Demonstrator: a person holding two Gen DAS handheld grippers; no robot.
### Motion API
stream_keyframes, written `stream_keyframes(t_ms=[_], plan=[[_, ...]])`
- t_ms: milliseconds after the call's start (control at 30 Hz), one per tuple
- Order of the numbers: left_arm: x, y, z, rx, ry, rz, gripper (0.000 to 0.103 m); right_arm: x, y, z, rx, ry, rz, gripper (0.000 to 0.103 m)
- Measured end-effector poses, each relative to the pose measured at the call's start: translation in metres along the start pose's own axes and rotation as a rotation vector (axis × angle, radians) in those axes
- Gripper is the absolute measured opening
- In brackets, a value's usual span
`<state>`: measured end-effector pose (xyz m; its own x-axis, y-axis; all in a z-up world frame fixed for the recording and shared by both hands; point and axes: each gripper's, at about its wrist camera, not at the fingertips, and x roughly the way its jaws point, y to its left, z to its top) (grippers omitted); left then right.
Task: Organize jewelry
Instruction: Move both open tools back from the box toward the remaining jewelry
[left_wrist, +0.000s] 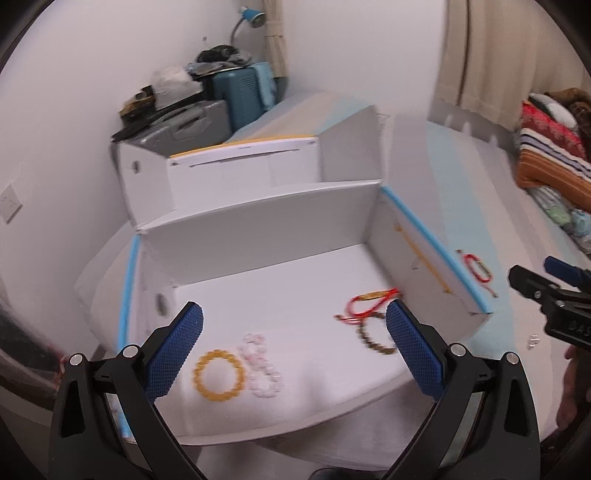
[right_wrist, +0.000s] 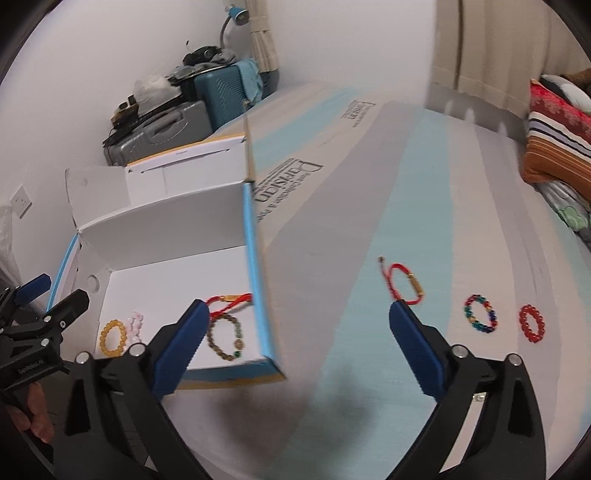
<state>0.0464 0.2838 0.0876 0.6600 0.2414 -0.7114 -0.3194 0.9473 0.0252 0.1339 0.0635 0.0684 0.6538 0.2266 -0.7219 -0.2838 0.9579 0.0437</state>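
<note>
So I count seven bracelets total: four inside the open white cardboard box (right_wrist: 166, 229) — one amber-yellow bead bracelet (right_wrist: 112, 338), one pale pink bead bracelet (right_wrist: 135, 325), one brown-and-green bead bracelet (right_wrist: 225, 338) and one red cord bracelet (right_wrist: 229, 301) by its right wall. Three more sit on the striped bed cover (right_wrist: 424, 221) right of the box: one red cord bracelet with a gold tube (right_wrist: 404, 286), one multicolour bead bracelet (right_wrist: 480, 314), one red bead bracelet (right_wrist: 532, 323).

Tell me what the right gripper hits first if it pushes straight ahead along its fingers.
Probably the striped bed sheet just right of the white cardboard box; the open right gripper holds nothing. The box's blue-edged side wall sits close to that line, and depth is unclear.
</note>
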Motion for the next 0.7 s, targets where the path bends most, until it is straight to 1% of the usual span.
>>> stream_keyframes(t_ms=[67,367,700], plan=[[-0.001,-0.011,0.002,0.015,-0.004,0.002,0.097,-0.004,-0.011,-0.003,0.007,-0.001,-0.012,0.096],[-0.005,-0.068,0.008,0.07,-0.02,-0.06,0.097,-0.022,-0.071,-0.02,0.053,-0.015,-0.069,0.096],[0.009,-0.147,0.01,0.139,-0.011,-0.134,0.097,-0.027,-0.138,-0.05,0.13,0.012,-0.117,0.096]])
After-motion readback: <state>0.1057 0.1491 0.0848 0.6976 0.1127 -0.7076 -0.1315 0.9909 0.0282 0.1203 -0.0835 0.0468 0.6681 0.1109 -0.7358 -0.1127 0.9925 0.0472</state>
